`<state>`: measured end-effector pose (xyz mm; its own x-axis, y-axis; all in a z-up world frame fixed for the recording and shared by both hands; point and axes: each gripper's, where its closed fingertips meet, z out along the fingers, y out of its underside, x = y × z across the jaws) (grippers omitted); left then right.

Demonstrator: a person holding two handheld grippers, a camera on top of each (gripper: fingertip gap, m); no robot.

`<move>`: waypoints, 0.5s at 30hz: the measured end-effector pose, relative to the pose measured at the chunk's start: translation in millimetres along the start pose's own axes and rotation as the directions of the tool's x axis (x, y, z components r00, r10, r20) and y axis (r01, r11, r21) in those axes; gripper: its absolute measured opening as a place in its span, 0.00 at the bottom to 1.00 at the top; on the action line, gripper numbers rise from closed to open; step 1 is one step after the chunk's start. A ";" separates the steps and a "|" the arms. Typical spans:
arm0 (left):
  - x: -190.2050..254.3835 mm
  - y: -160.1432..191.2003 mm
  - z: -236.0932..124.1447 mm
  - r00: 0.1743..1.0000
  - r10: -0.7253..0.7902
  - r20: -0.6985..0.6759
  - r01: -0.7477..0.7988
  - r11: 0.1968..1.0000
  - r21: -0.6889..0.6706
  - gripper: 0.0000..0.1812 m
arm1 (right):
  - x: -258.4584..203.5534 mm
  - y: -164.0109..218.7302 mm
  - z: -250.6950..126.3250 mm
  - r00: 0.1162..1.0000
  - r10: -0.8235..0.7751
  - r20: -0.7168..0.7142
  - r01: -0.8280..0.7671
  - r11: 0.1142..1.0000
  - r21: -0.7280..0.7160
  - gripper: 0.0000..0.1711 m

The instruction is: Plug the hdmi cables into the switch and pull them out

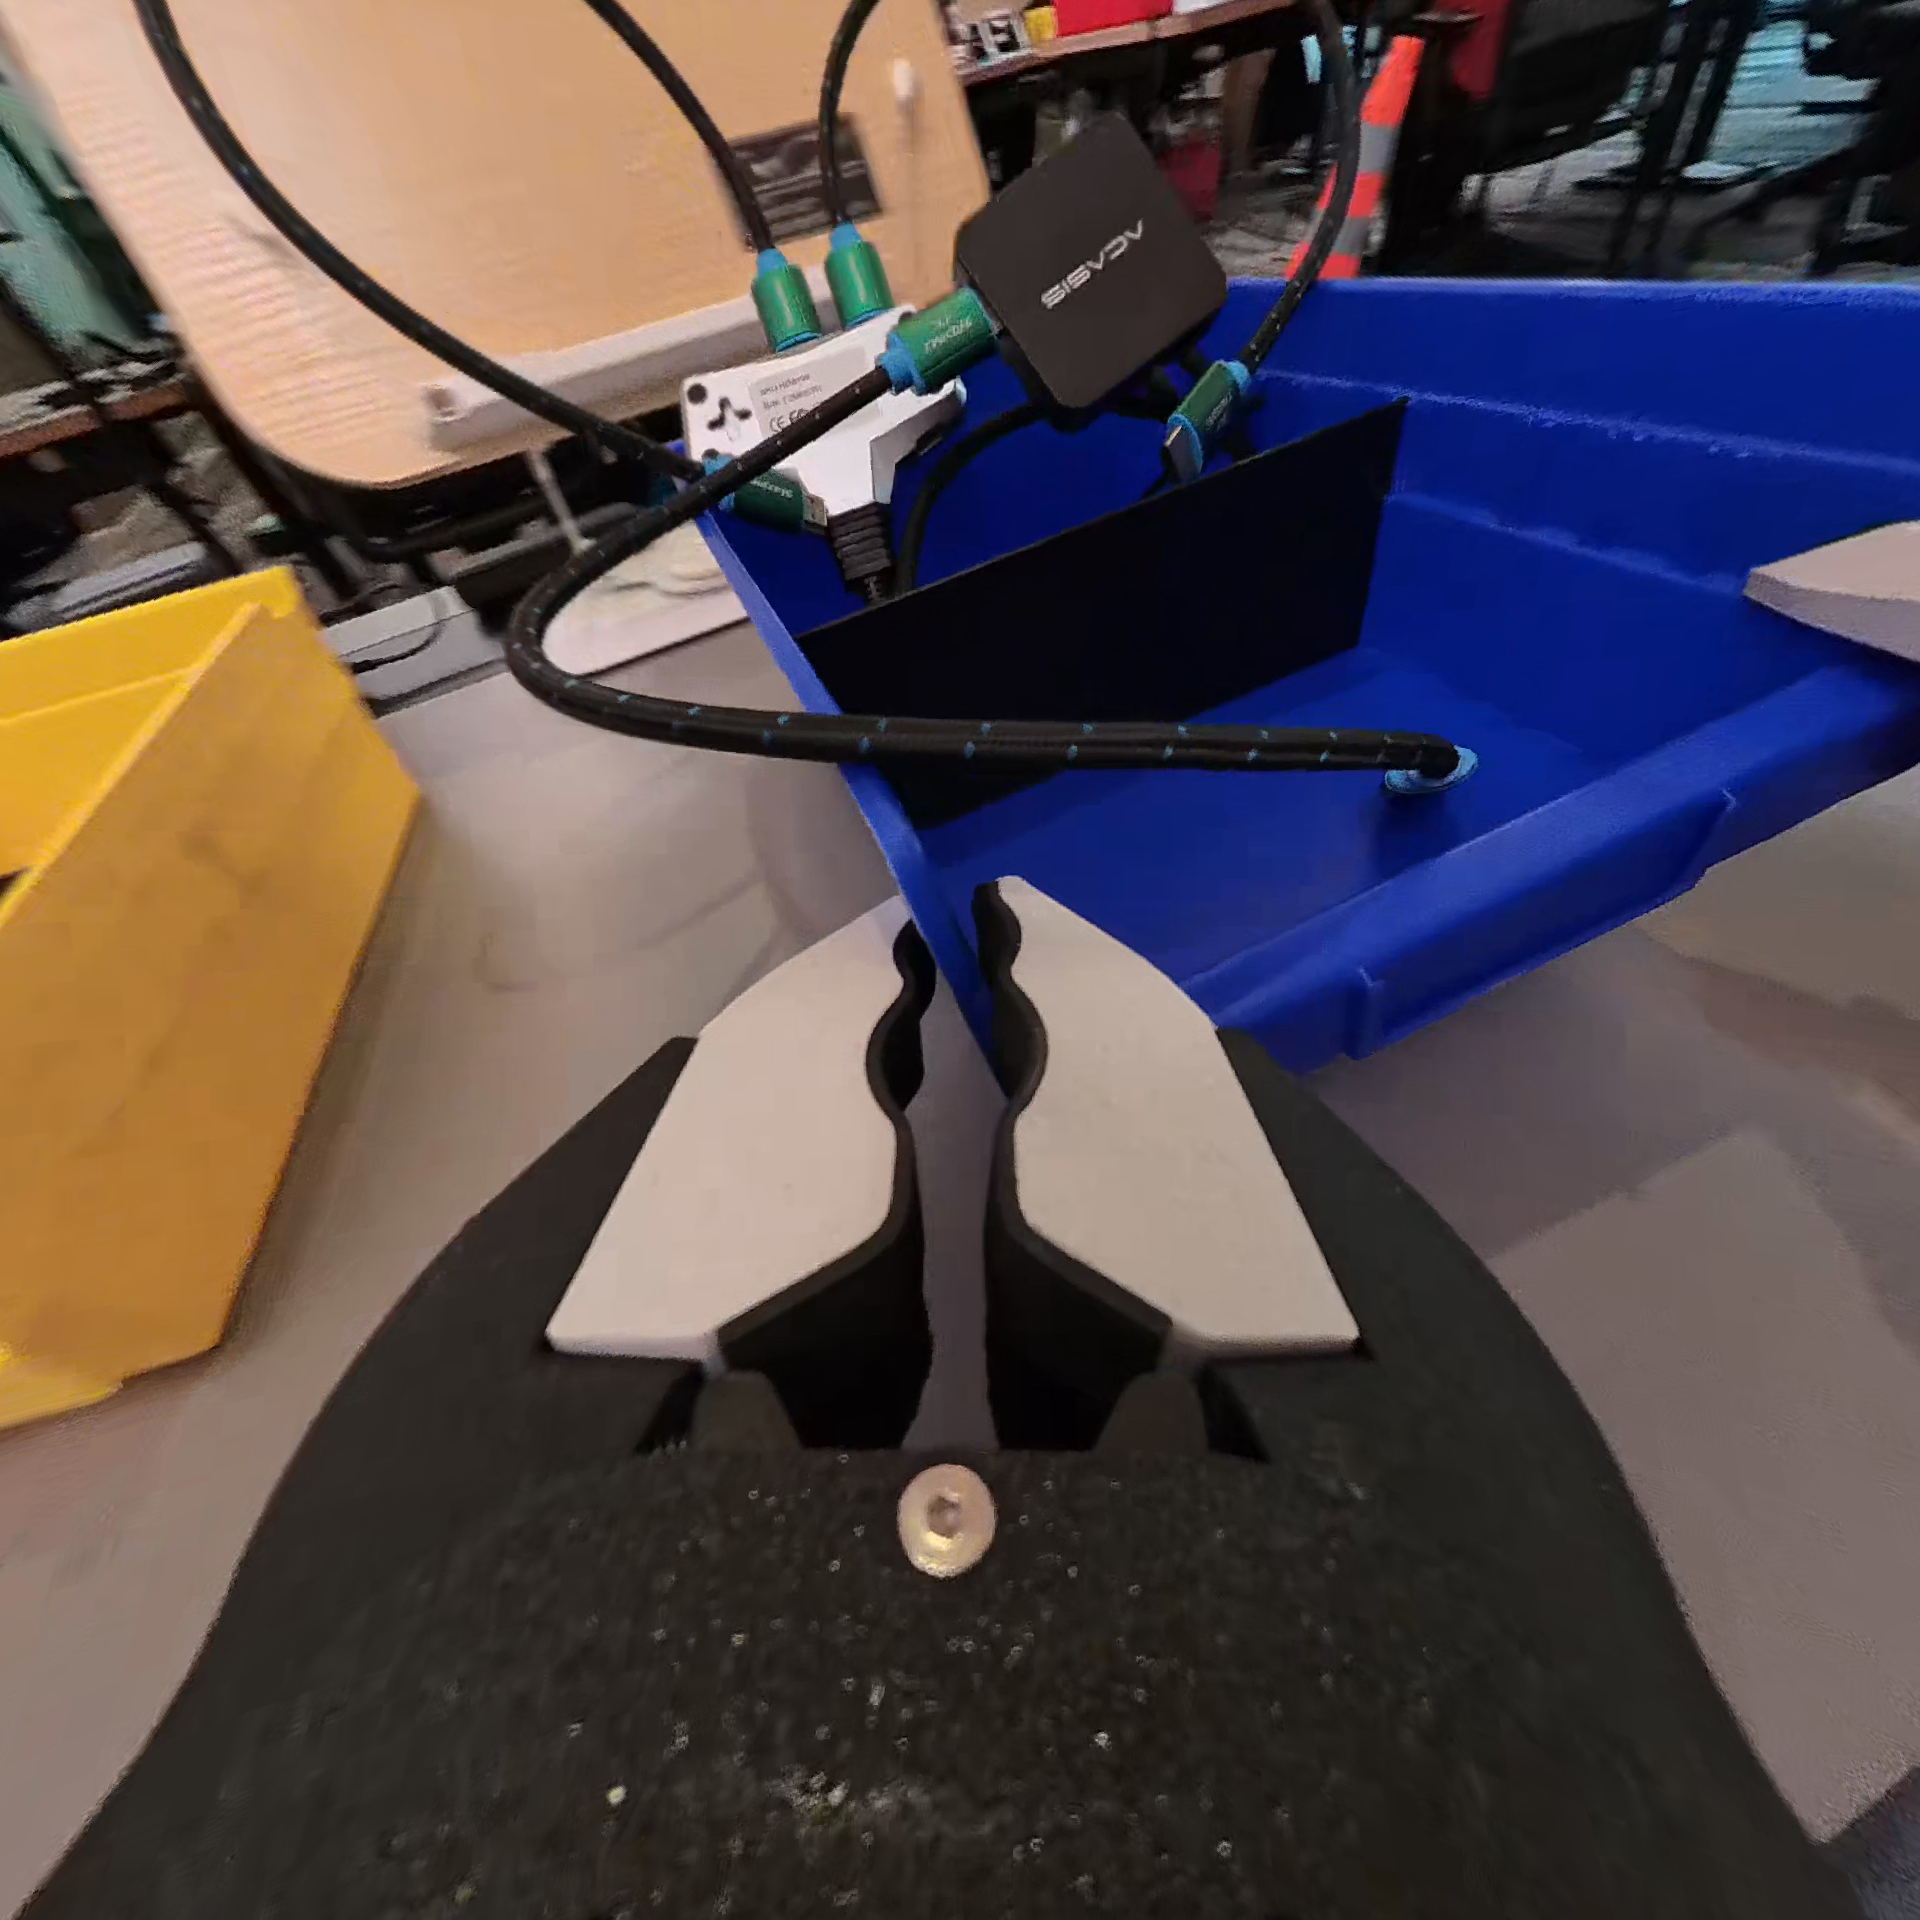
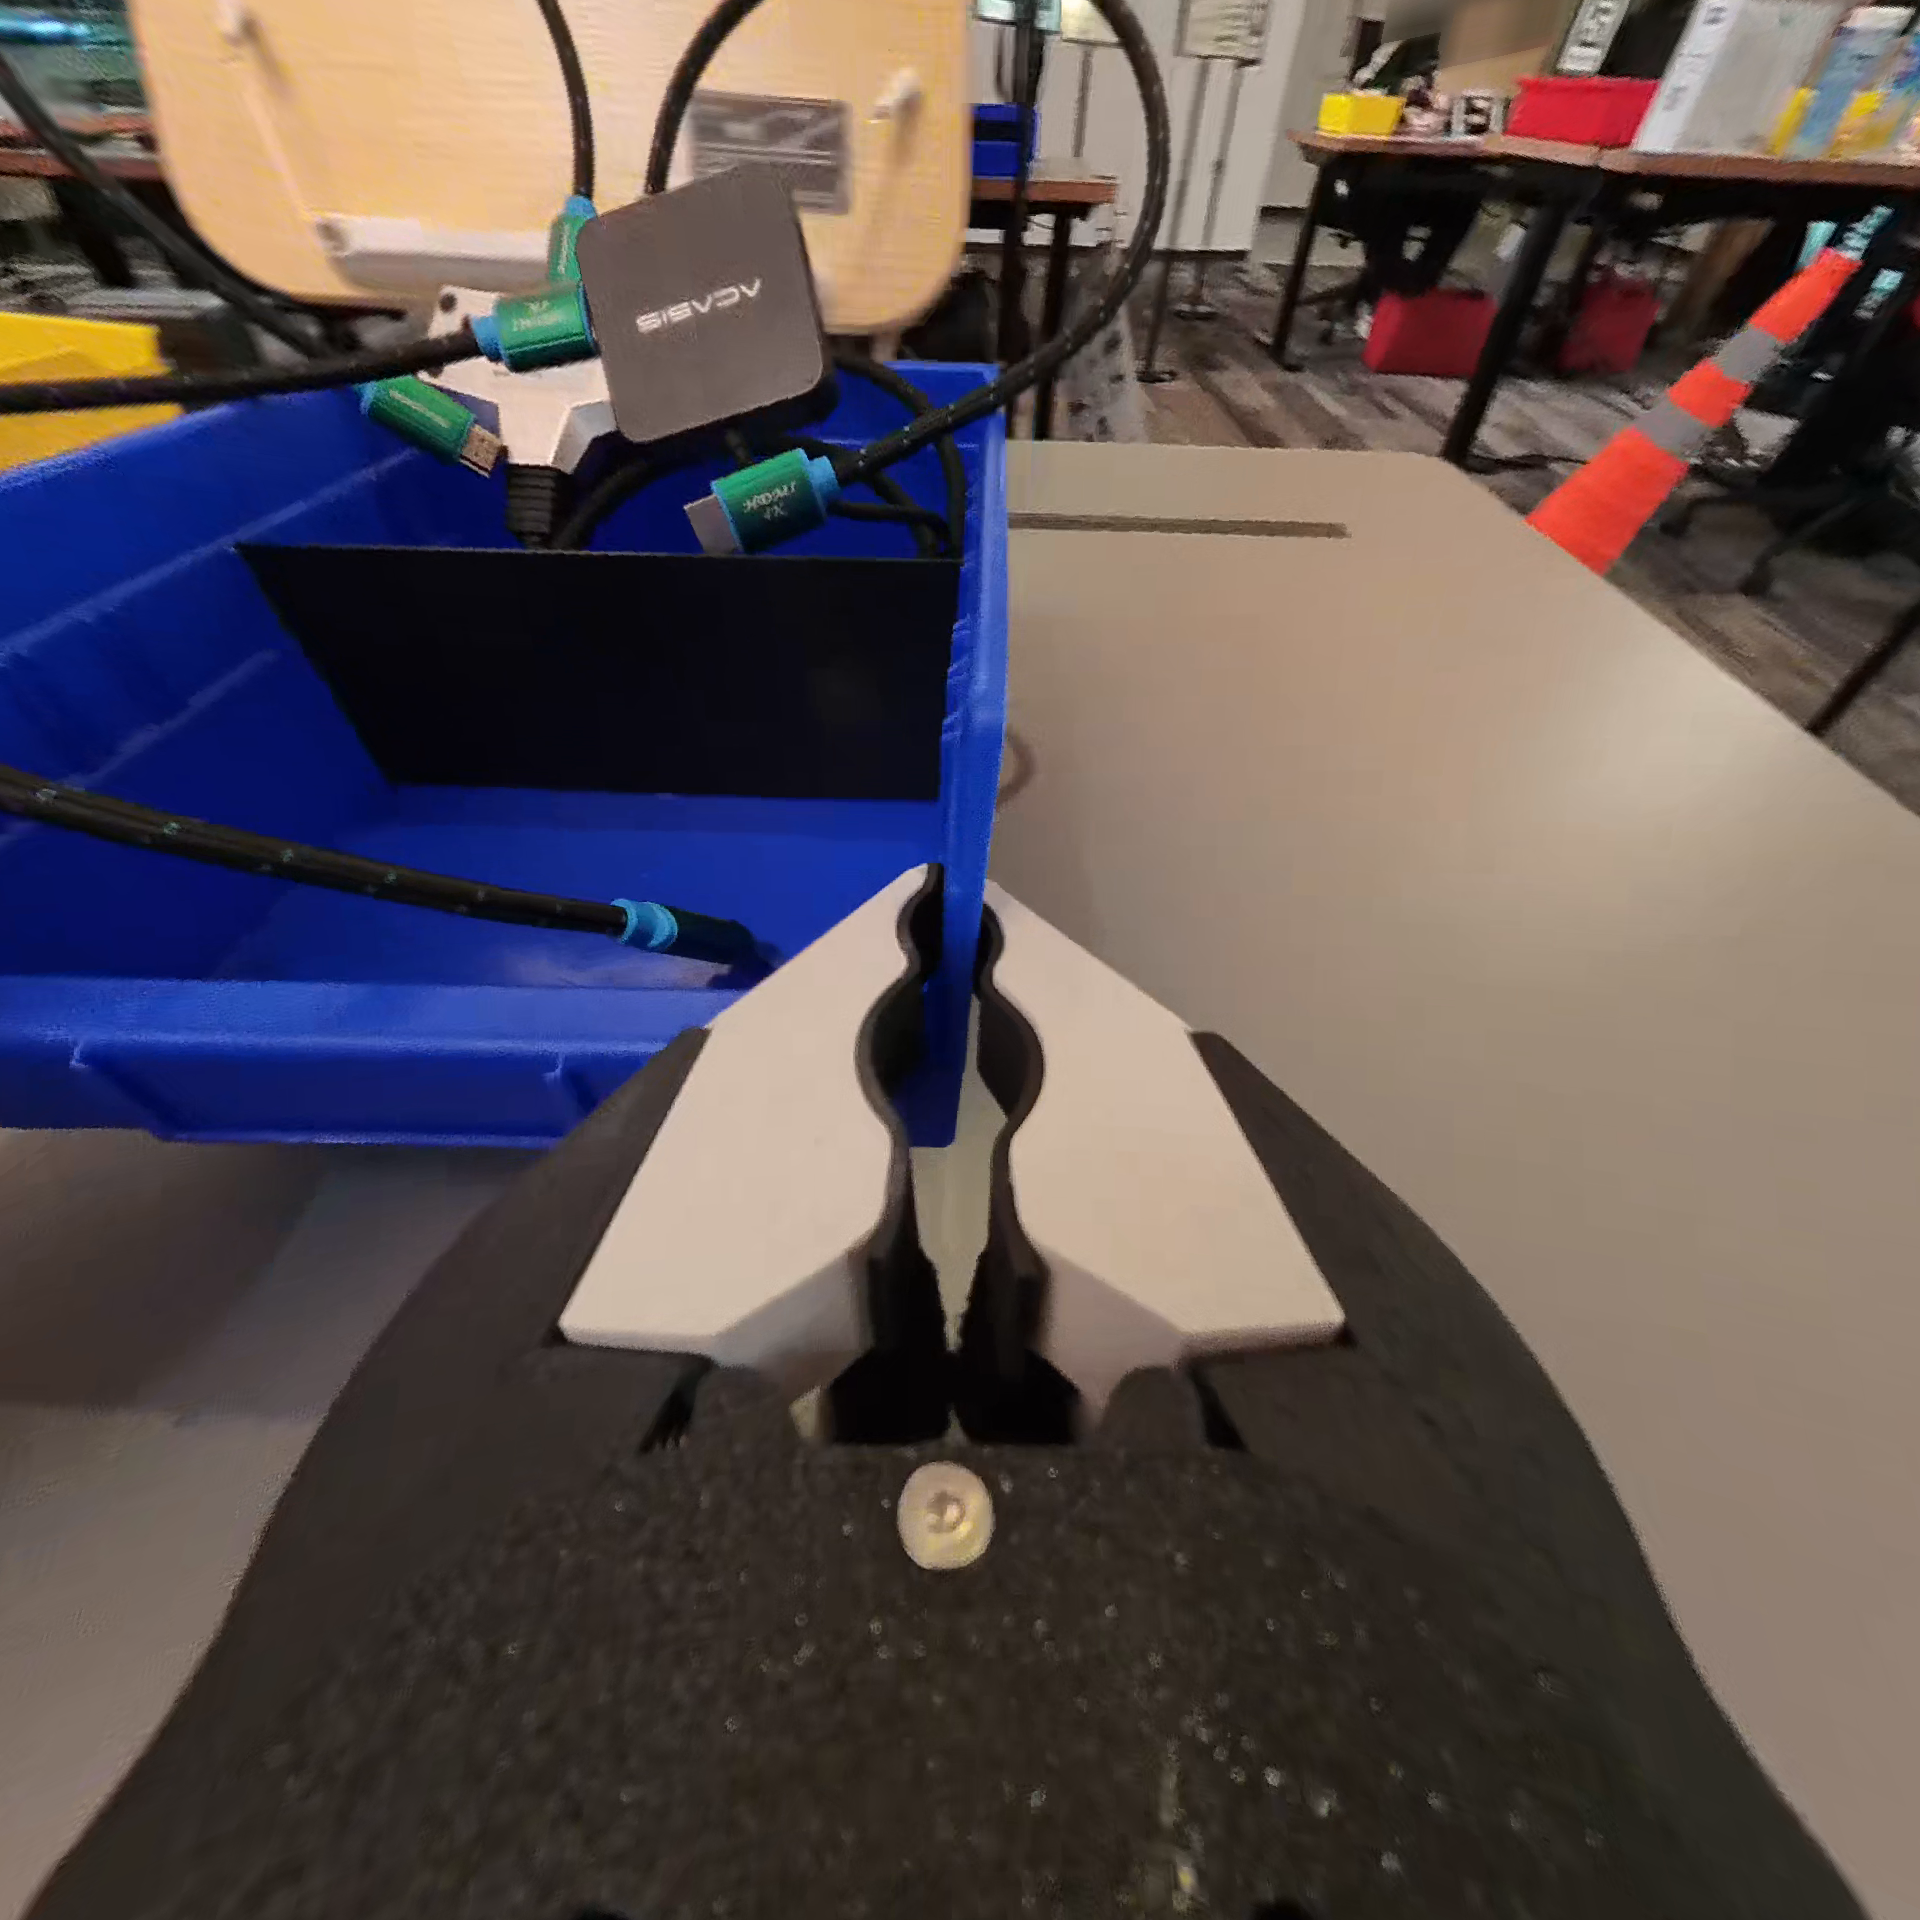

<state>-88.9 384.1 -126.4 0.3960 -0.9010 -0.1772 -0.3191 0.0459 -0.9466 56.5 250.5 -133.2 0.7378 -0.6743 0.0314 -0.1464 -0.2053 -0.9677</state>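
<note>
A black square switch [image 1: 1091, 270] [image 2: 712, 307] and a white switch [image 1: 821, 416] rest at the back of a blue bin [image 1: 1558, 831] [image 2: 312, 997], behind a black divider [image 1: 1101, 613] [image 2: 623, 665]. Green HDMI plugs [image 1: 935, 338] [image 2: 535, 327] sit in both switches. One loose green plug [image 1: 1205, 410] [image 2: 758, 509] hangs free. A braided cable end [image 1: 1429, 774] [image 2: 665, 925] lies in the front compartment. My left gripper [image 1: 956, 914] is shut on the bin's left wall. My right gripper [image 2: 956, 904] is shut on its right wall.
A yellow bin [image 1: 156, 935] stands on the grey table [image 2: 1403, 831] to the left. A tan chair back [image 1: 468, 208] is behind the bin. An orange cone [image 2: 1704, 395] stands on the floor to the right. The right gripper's finger [image 1: 1849, 603] shows in the left wrist view.
</note>
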 end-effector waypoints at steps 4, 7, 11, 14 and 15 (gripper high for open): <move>-36.5 16.4 -11.2 0.996 -0.031 0.086 0.034 0.999 -0.035 0.04 | -42.5 0.3 17.3 0.993 -0.055 0.103 0.057 0.998 -0.014 0.01; -55.2 29.0 -12.5 0.992 -0.016 0.125 0.022 0.999 -0.044 0.04 | -65.1 6.6 28.6 0.983 -0.088 0.162 0.096 0.994 -0.044 0.01; -62.2 48.4 -8.9 0.994 -0.099 0.051 0.104 0.988 -0.115 0.05 | -81.7 24.1 39.1 0.965 0.014 0.263 0.029 0.987 -0.159 0.03; -53.3 44.1 -18.6 0.977 -0.186 -0.106 0.172 0.977 -0.126 0.09 | -82.4 24.4 39.5 0.947 0.067 0.313 -0.009 0.983 -0.182 0.04; -54.5 34.7 -26.6 0.967 -0.203 -0.154 0.192 0.978 -0.084 0.10 | -82.2 23.7 38.7 0.942 0.077 0.326 -0.017 0.983 -0.182 0.05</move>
<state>-144.4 423.3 -142.4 0.3150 -0.9471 0.0622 -0.3088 -0.1642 -0.9368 17.8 328.4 -168.4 0.8986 -0.4201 -0.1264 -0.2769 -0.3196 -0.9062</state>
